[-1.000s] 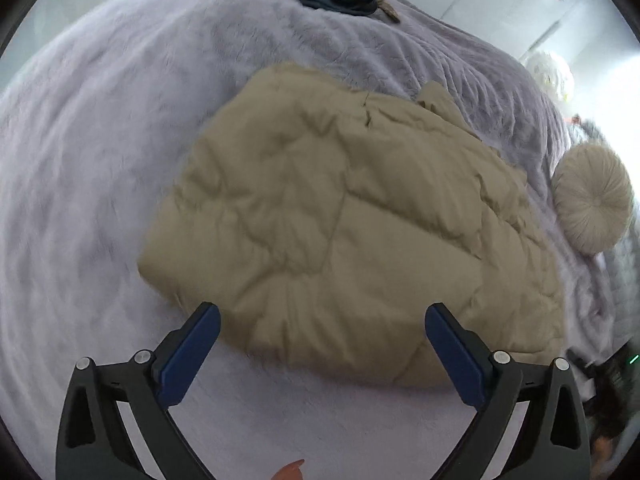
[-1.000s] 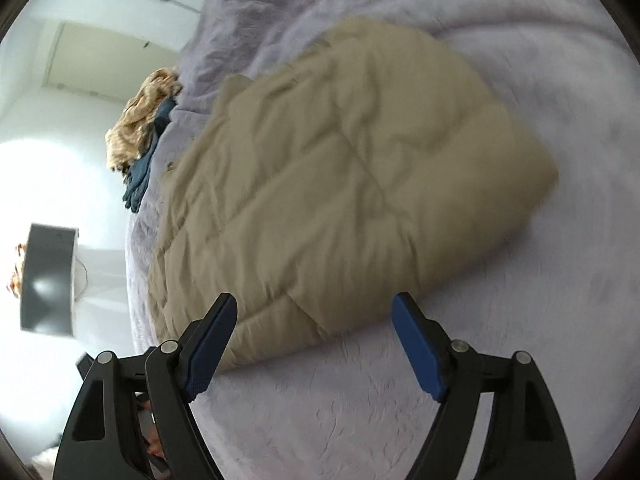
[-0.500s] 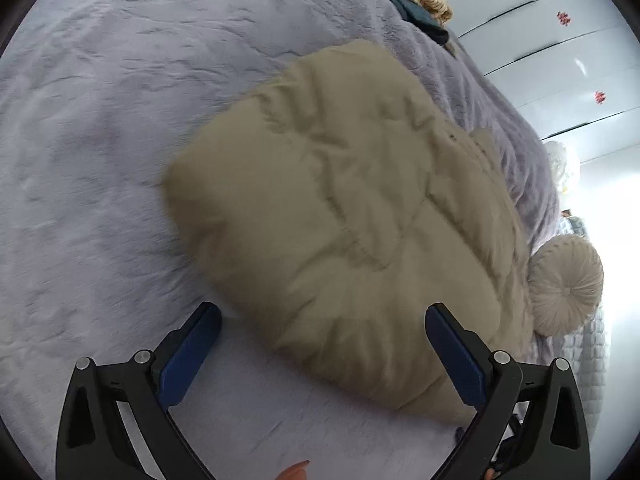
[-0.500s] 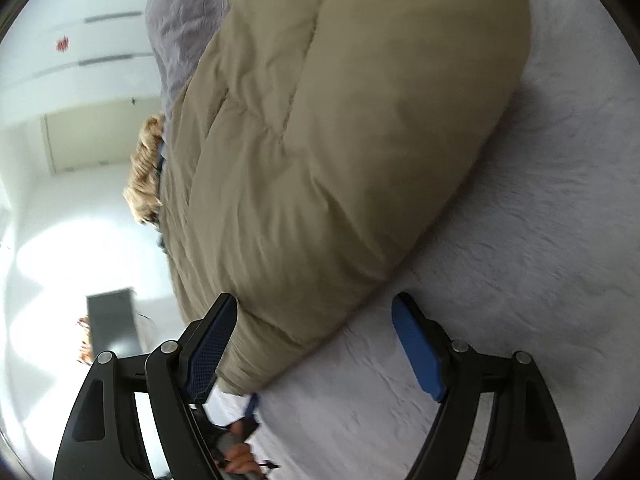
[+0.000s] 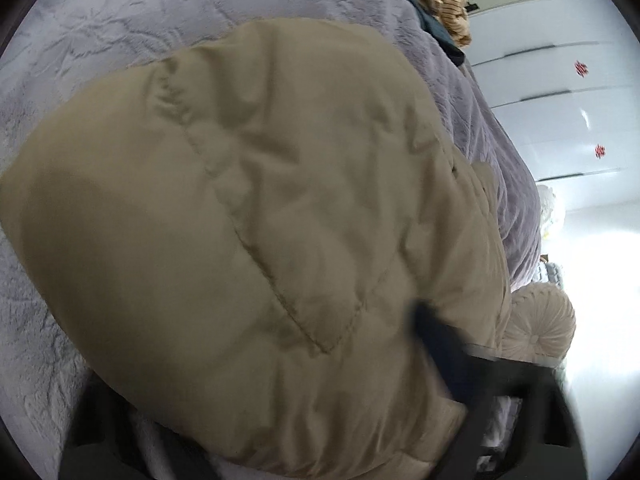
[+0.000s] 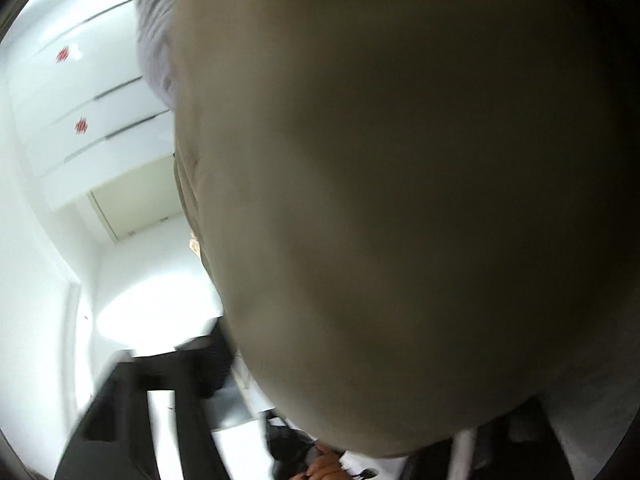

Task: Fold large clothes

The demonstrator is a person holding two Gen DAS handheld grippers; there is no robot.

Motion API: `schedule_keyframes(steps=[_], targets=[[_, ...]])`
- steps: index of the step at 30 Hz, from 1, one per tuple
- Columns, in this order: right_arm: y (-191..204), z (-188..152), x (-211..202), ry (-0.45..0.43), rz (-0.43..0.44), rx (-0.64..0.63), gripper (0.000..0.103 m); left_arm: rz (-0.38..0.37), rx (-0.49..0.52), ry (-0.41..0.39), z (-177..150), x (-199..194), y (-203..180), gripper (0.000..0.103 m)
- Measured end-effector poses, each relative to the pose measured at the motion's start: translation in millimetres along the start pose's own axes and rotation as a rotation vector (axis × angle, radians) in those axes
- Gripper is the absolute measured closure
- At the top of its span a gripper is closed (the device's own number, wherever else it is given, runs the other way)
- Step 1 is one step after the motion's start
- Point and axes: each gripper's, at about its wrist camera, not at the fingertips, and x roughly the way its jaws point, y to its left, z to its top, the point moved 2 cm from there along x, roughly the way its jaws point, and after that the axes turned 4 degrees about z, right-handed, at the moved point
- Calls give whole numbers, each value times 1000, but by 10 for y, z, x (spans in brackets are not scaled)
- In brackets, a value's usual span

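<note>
lying folded, tan puffer coat (image 5: 256, 216) on lilac bedspread (image 5: 120, 12), long axis toward round cushion (image 5: 538, 326)

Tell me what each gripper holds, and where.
The left gripper and right gripper have just been closing their jaws with the near edge of the beige jacket between them; whether either grips it yet cannot be told.

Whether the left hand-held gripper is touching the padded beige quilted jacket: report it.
Touching. The left wrist view shows the padded beige quilted jacket bulging between the closing jaws of the left hand-held gripper, whose blurred dark finger presses against its edge.
</note>
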Motion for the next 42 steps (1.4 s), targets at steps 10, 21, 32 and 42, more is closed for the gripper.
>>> schedule_keyframes(steps=[10,21,32,42], targets=[[282,-230,-225,82,48,-103,82,-197,156,-16,-138,-622,-364,85],[-259,-976,-1153,97,36,14,82,-214,159,141,-816,-1418,337,85],[-777,-1214,-1373,100,3,96,69,-139,8,261,-1222,-1463,1189,80],[-185,-1259,-1893,-13,-273,-20,25,130,83,248,-1010,-2099,1168,50]])
